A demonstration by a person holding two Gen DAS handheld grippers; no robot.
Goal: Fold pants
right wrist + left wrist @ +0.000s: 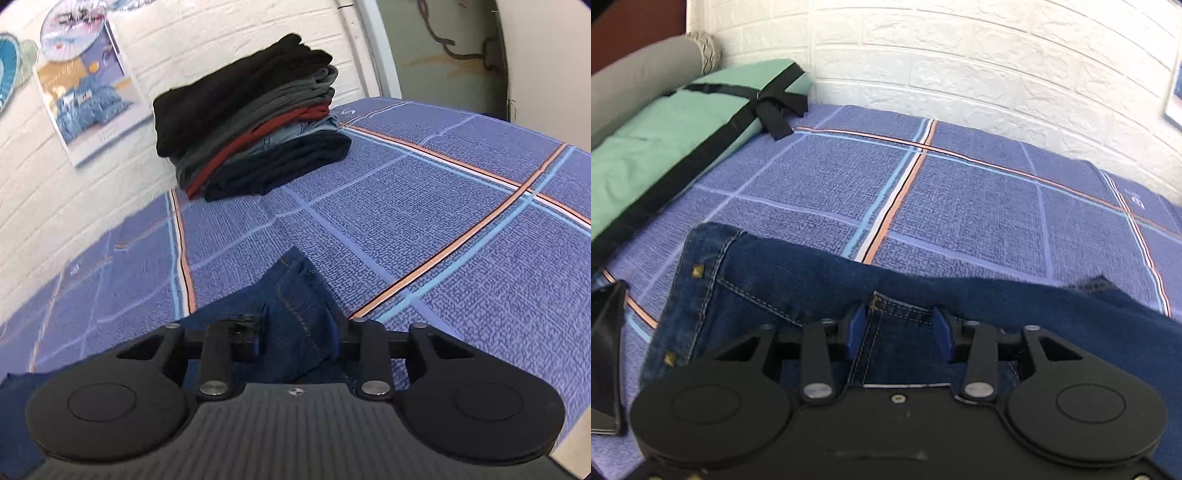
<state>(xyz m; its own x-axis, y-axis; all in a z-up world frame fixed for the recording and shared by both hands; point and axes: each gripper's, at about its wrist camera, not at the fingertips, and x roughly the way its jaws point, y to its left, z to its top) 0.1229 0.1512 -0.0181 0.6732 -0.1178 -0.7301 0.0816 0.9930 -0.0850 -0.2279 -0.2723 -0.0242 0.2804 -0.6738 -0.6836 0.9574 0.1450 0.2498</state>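
While the jeans (820, 295) are lying across the blue plaid bedspread (960, 206), their long axis is running sideways in front of both grippers rather than away from them. Seen from the left wrist, the waistband end with its brass rivets is sitting toward the green bolster side of the bedspread, and the denim is stretching off from there toward the opposite edge of the view. The left gripper (899, 326) is hanging right over a stitched seam of the jeans, its blue fingers (857, 325) standing apart with a band of denim showing between them; they are straddling the seam and not pinching it, as far as this view shows. Whether the tips are touching the cloth is not clear.

From the right wrist, a folded corner of the jeans (295, 306) is rising up between the fingers of the right gripper (299, 339) and pointing toward the stack of folded clothes (251, 122) at the wall end of the bedspread. The fingers are sitting wide on either side of that denim, and I cannot tell whether they are gripping it, since the tips are hidden by the cloth.

Judging from this, the next fold is depending on both grippers catching the jeans along that sideways axis, with the left nearer the waistband and the right nearer the other end.

Beyond the jeans, a dark phone-like slab (605, 354) is resting on the bedspread on the bolster side, near the waistband.
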